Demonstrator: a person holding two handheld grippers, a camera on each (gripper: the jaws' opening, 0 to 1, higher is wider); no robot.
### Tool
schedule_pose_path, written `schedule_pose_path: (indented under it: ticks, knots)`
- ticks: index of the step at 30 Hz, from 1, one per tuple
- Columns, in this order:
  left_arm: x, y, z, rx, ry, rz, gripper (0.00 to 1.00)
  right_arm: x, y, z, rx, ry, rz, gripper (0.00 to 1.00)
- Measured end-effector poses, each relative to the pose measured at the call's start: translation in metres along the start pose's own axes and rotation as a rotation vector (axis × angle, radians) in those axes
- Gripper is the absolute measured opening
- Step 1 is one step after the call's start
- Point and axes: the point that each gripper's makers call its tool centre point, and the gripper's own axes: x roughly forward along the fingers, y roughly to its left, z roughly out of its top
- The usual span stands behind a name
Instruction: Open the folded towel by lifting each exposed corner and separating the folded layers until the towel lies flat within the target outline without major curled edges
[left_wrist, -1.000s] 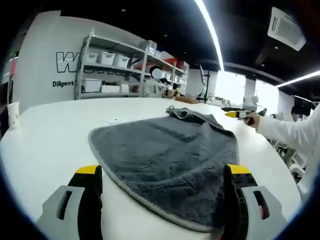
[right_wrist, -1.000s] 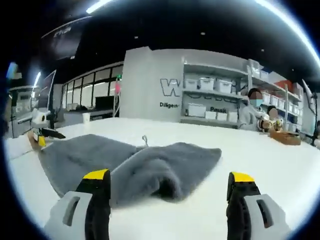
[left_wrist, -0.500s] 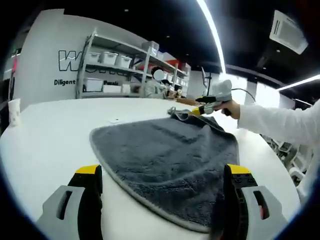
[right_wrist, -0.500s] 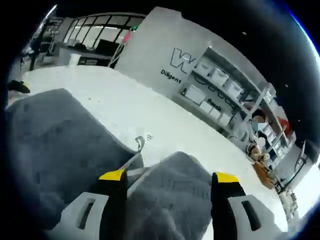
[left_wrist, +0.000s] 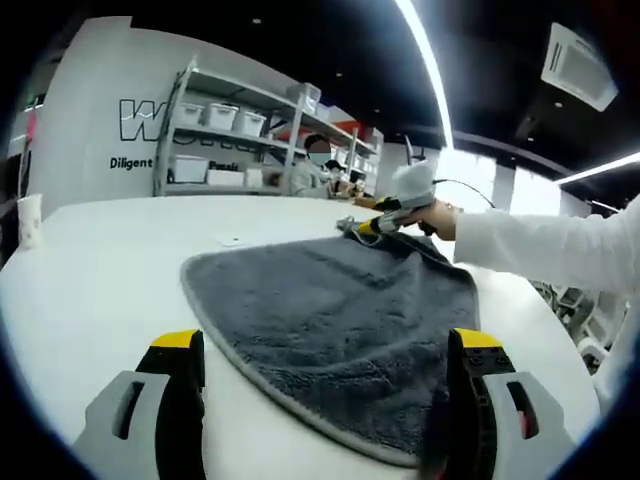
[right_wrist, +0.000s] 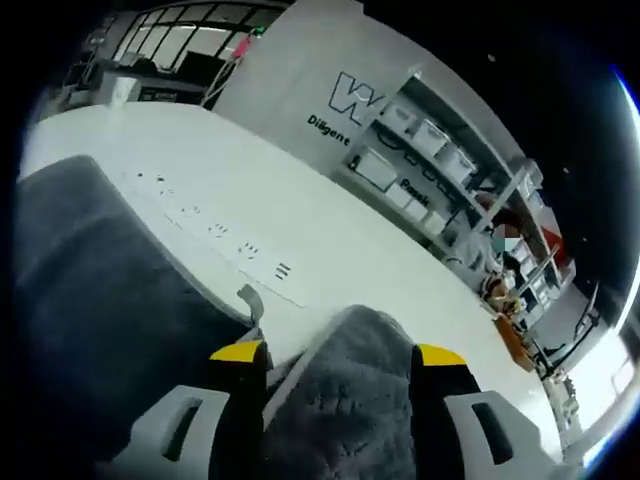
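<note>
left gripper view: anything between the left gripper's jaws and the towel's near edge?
Only bare white table. The left gripper hangs open before the grey towel, whose hem runs between the jaws.

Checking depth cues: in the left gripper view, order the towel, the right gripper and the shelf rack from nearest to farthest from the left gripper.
1. towel, between its jaws.
2. right gripper, at the towel's far corner.
3. shelf rack, against the back wall.

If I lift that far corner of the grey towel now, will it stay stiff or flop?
Likely floppy: the towel drapes in soft folds and bunches between the right gripper jaws. Its thick pile suggests some weight, so lifted layers may sag and curl back. The white table looks smooth, so it may slide.
</note>
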Motion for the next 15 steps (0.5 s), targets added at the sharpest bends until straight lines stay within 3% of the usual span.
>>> schedule_pose_path:
  ticks: [3, 6, 10, 15]
  knots:
    - [0.000, 0.003, 0.000, -0.002, 0.001, 0.001, 1.00, 0.003, -0.003, -0.006, -0.063, 0.029, -0.029, 0.47]
    - [-0.002, 0.005, 0.000, -0.004, 0.000, 0.003, 1.00, 0.005, -0.012, -0.010, -0.063, 0.044, -0.061, 0.37]
    - [-0.003, 0.001, -0.002, -0.002, 0.003, 0.005, 1.00, -0.001, -0.020, -0.018, -0.014, 0.068, -0.073, 0.01]
    - [-0.004, -0.004, -0.003, 0.003, 0.009, 0.006, 1.00, -0.014, -0.032, -0.023, -0.016, 0.073, -0.077, 0.00]
